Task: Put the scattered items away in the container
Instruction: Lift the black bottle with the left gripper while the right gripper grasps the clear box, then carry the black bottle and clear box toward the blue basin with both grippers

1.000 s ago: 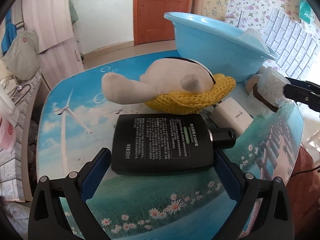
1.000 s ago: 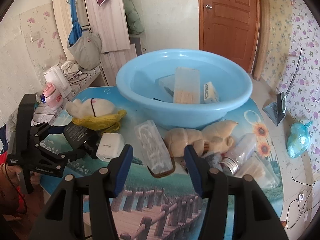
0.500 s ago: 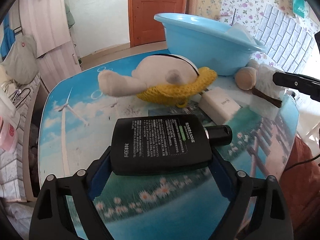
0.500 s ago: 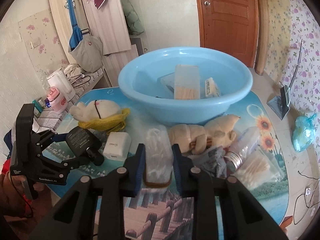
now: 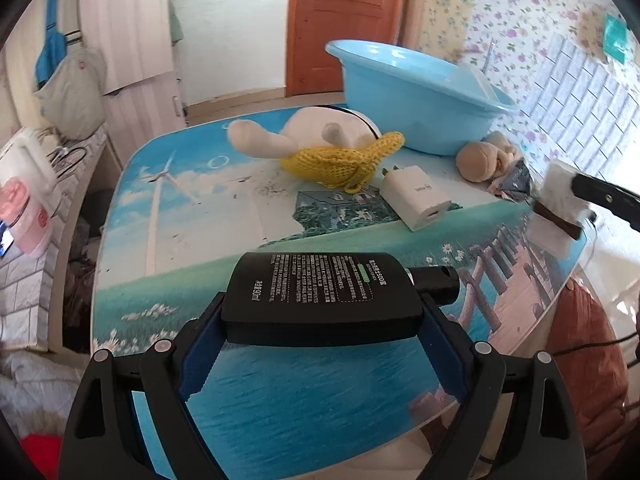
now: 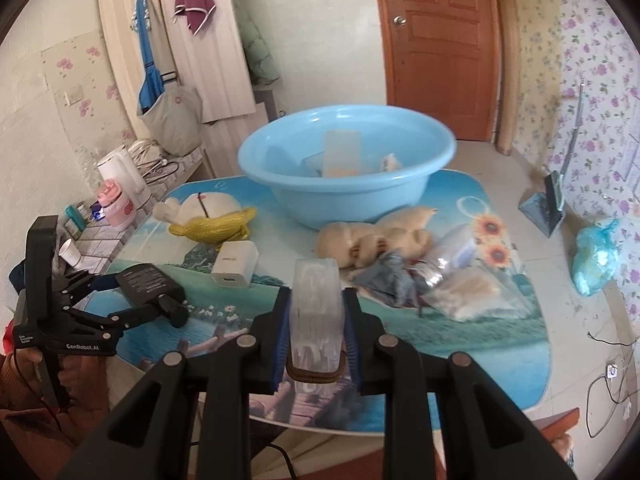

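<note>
My left gripper (image 5: 320, 312) is shut on a flat black bottle (image 5: 320, 294) and holds it lifted above the table's near edge; it shows too in the right wrist view (image 6: 150, 282). My right gripper (image 6: 316, 320) is shut on a clear plastic case with a brown band (image 6: 316, 308), raised off the table, seen from the left wrist at the right edge (image 5: 560, 204). The light blue basin (image 6: 348, 196) stands at the table's far side with a clear box and small packs inside.
On the printed table (image 5: 192, 240) lie a white plush with yellow knit (image 5: 332, 152), a white charger (image 5: 416, 196), a tan plush (image 6: 380, 236), grey cloth (image 6: 392, 280) and clear jars and bags (image 6: 464, 276). A kettle (image 6: 120, 176) and pink cup stand on the left counter.
The left gripper lifted the black bottle and pulled back from the table. The right gripper shut on the clear case and raised it off the table.
</note>
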`<control>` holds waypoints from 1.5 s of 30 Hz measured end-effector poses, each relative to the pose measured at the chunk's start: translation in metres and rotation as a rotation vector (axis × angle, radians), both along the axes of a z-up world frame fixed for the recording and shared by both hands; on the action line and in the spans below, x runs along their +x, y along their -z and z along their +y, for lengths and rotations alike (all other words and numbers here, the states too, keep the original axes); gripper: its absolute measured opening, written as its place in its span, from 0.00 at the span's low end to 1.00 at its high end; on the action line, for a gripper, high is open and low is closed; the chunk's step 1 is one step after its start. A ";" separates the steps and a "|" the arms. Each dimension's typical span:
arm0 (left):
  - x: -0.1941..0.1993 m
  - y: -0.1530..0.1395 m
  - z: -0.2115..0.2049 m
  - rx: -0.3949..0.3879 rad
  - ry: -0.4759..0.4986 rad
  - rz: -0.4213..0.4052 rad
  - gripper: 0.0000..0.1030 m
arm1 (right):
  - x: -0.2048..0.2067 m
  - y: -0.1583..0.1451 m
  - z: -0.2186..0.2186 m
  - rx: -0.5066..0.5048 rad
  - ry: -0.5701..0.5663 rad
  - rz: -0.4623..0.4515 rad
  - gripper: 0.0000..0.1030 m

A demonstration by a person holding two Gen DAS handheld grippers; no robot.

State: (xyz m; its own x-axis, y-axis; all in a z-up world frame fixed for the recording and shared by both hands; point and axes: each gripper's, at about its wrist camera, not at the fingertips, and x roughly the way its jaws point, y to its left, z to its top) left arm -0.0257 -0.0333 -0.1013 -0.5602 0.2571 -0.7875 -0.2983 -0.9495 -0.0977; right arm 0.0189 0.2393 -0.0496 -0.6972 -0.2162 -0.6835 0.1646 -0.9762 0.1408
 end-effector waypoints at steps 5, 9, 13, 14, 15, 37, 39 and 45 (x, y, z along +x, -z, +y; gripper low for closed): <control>0.002 0.001 0.005 -0.009 -0.030 0.001 0.87 | 0.003 0.008 0.005 -0.002 0.023 -0.023 0.23; 0.002 0.007 0.011 -0.027 -0.021 -0.007 0.87 | 0.004 0.010 0.004 0.012 0.018 -0.018 0.23; -0.001 0.006 0.011 -0.015 -0.016 -0.004 0.87 | 0.003 0.010 0.002 0.018 0.011 -0.012 0.24; -0.001 0.005 0.010 -0.013 -0.013 -0.004 0.87 | 0.003 0.011 0.002 0.017 0.008 -0.012 0.24; -0.001 0.005 0.011 -0.010 -0.010 -0.003 0.87 | 0.002 0.012 0.001 0.017 0.004 -0.013 0.24; -0.019 0.019 0.019 -0.038 0.059 -0.006 0.93 | -0.016 0.033 -0.014 0.051 -0.013 -0.080 0.44; -0.018 0.019 0.018 -0.041 0.061 -0.001 0.93 | -0.019 0.036 -0.014 0.046 -0.016 -0.093 0.44; -0.018 0.018 0.015 -0.030 0.057 -0.006 0.92 | -0.018 0.040 -0.012 0.023 -0.020 -0.100 0.26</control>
State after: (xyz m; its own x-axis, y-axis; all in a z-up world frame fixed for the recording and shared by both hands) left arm -0.0442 -0.0179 -0.1194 -0.5402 0.2649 -0.7987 -0.3517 -0.9334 -0.0717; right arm 0.0006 0.2273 -0.0892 -0.6206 -0.2134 -0.7545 0.1708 -0.9759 0.1356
